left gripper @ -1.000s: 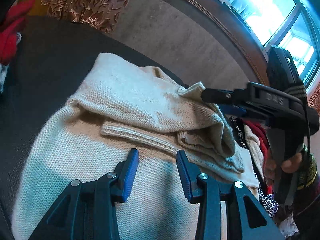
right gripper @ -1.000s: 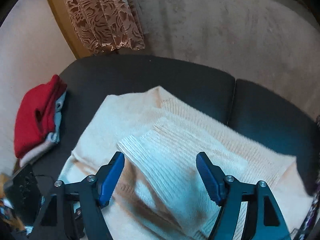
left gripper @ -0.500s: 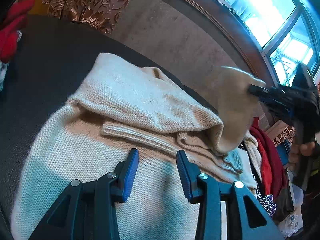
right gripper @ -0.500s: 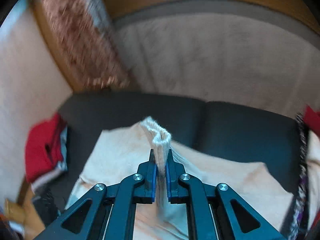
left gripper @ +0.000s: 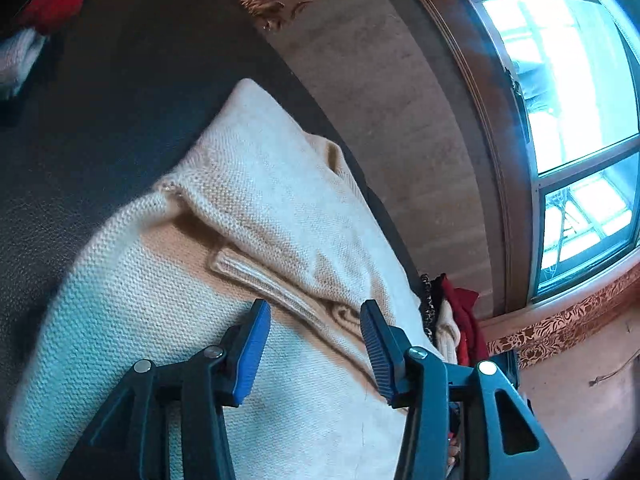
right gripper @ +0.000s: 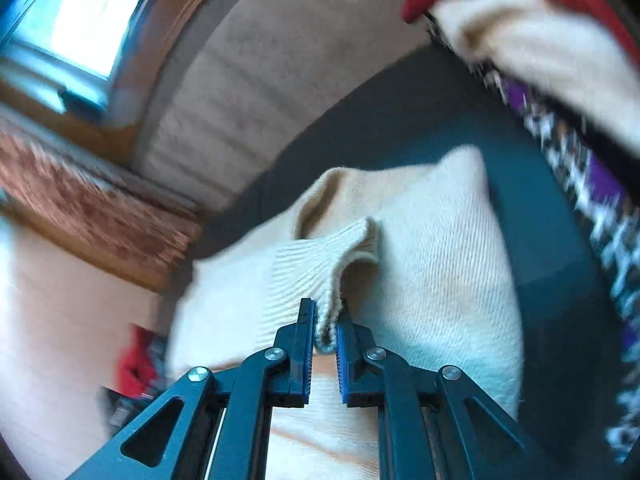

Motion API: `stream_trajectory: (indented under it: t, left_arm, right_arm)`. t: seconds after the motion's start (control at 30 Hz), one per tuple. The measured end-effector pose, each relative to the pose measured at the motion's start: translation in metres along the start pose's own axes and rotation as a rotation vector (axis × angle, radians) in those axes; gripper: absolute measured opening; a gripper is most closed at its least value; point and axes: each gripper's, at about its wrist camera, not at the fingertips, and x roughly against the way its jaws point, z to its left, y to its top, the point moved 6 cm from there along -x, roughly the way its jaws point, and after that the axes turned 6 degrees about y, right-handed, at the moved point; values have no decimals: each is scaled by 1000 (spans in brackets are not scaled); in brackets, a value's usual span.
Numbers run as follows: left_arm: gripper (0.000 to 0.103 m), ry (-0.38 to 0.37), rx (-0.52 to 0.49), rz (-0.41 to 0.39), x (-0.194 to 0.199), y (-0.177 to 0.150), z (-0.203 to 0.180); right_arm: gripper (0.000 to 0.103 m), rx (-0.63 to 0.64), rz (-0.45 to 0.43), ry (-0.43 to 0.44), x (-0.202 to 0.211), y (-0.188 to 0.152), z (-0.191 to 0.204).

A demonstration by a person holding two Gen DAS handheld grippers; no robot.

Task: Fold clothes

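A cream knitted sweater (left gripper: 168,304) lies partly folded on the dark sofa seat (left gripper: 104,128). My left gripper (left gripper: 314,344) is open and empty, just above the sweater's body near its ribbed band (left gripper: 260,276). My right gripper (right gripper: 325,328) is shut on the sweater's ribbed cuff (right gripper: 320,268), and the sleeve arches up from the sweater (right gripper: 440,264) to the pads. The right gripper is out of the left wrist view.
A heap of unfolded clothes, red and patterned (left gripper: 452,316), lies at the sofa's right end and shows in the right wrist view (right gripper: 560,92). A red and white folded stack (left gripper: 36,20) sits at the left end. The sofa back (left gripper: 384,92) and a window (left gripper: 572,112) are behind.
My right gripper closed on the ribbed cuff, lifted it and swung it across the sweater, leaving the left wrist view. My left gripper stayed open over the sweater and shifted slightly.
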Motion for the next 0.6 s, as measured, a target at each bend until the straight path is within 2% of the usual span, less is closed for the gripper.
stream_trajectory:
  t: [0.03,0.07,0.1,0.17,0.2,0.37,0.6]
  left_arm:
    - [48,-8,14,5,0,0,0]
    - [48,-16,27,10,-1,1,1]
    - [48,-28,44,13,0,1,1]
    - [48,-95,129,3,6,5,7]
    - [49,-117,168,-7,9,7,11]
    - [51,-142,292,-70,19,28,28]
    - [51,-118,305,-38,13,41,27]
  right_arm:
    - [22,-26,-11,32,0,0,-2]
    - [37,-35,-20,47,-1,0,-2]
    - [43,-45,-29,63,-1,0,-2]
    - [49,-59,-45,92,-2,0,-1]
    - [57,-56,-47,105,-4,-1,2]
    - [64,25,-41,96,-21,-10,10]
    - [89,212,-28,109,-26,-24,29]
